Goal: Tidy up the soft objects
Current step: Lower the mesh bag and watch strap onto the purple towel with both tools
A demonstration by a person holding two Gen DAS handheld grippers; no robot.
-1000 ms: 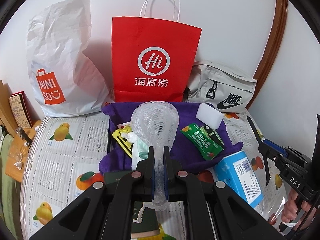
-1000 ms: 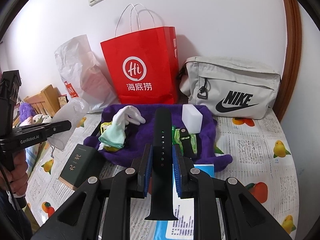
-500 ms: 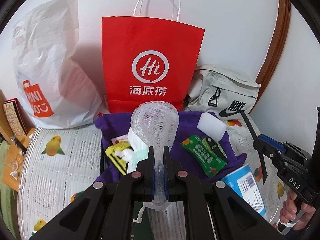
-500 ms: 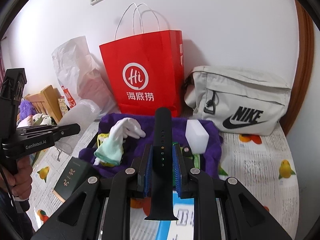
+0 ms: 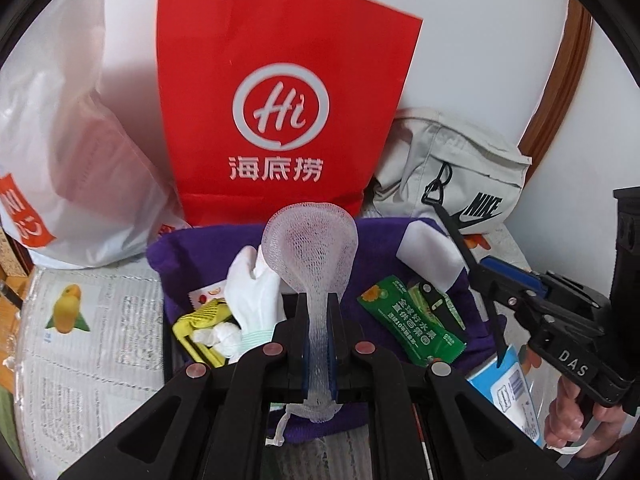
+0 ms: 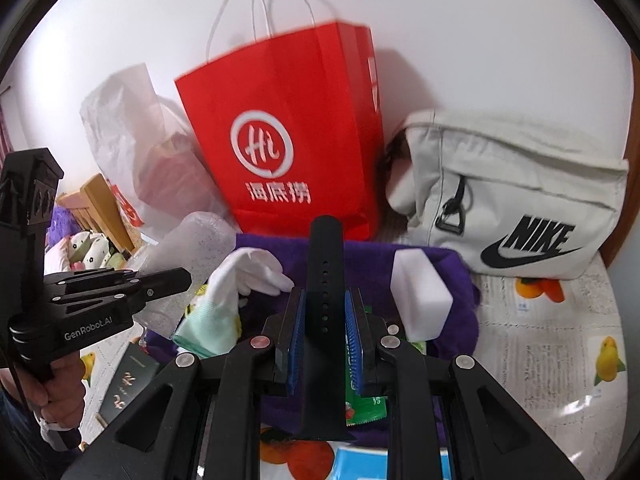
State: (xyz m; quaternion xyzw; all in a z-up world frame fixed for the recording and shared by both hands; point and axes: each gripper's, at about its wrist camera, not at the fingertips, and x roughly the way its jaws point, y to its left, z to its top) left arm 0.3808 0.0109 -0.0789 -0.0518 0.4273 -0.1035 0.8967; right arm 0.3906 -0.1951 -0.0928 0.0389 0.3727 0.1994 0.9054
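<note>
My left tool (image 5: 318, 322) is matte black, with angular linkage arms, round silver-pink rivets and blue pads (image 5: 306, 354). White "GenRobot.AI" lettering marks its side. My right tool (image 6: 323, 322) is built the same way, with ribbed blue pads (image 6: 297, 334); its body reads "DAS".

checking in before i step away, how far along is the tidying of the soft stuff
Nothing looks put away yet. In hand: the left hand-held gripper pinches a foam net, and the right hand-held gripper clamps a black strap. Left on the purple cloth: white glove, white sponge, green packet.
</note>
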